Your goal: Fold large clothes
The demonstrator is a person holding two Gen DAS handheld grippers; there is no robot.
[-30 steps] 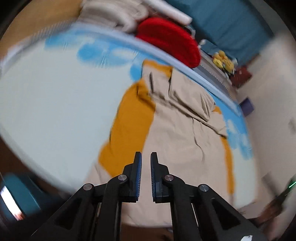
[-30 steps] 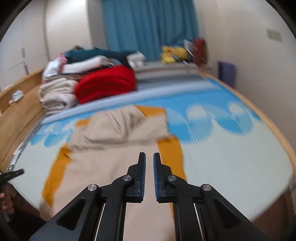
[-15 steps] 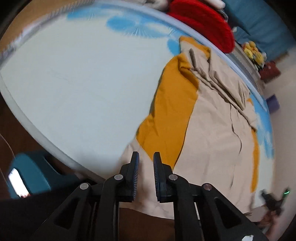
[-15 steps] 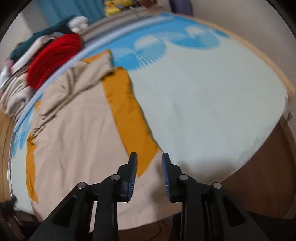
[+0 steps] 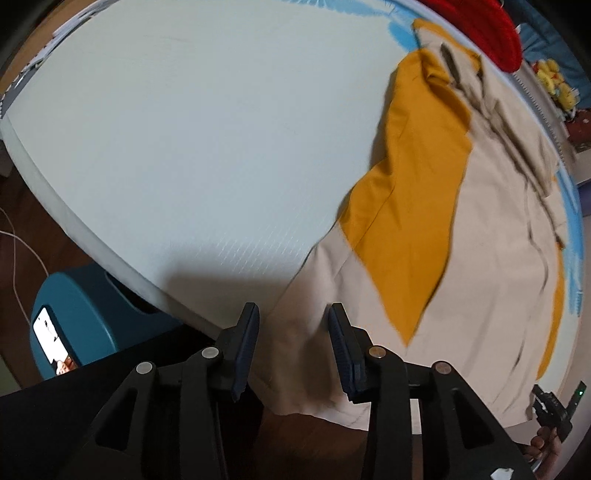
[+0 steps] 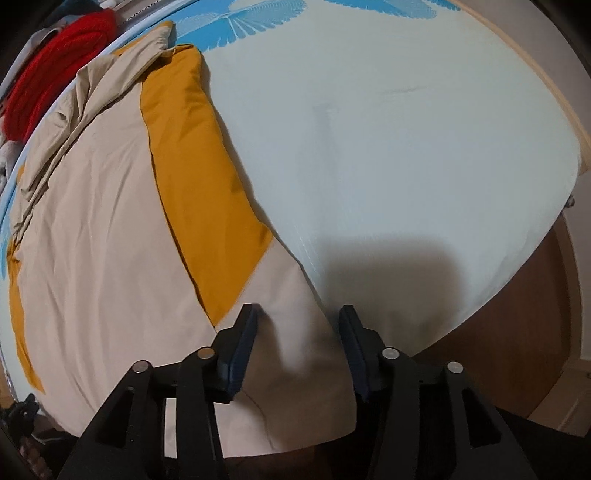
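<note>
A large beige and mustard-yellow cloth (image 5: 461, 236) lies spread on the bed, its near hem hanging over the bed's front edge. It also shows in the right wrist view (image 6: 110, 229). My left gripper (image 5: 293, 325) is open, its jaws on either side of the cloth's near left corner. My right gripper (image 6: 297, 325) is open, its jaws on either side of the cloth's near right corner. The far end of the cloth is bunched and folded over.
The bed's pale sheet (image 5: 184, 129) with blue prints (image 6: 266, 18) extends on both sides of the cloth. A red blanket (image 6: 48, 74) lies at the head of the bed. A teal stool with a phone (image 5: 74, 321) stands on the floor at left. Wooden bed frame (image 6: 517, 332) at right.
Both grippers dropped from above the bed down to the cloth's near hem and opened wide, from almost shut to straddling the two near corners.
</note>
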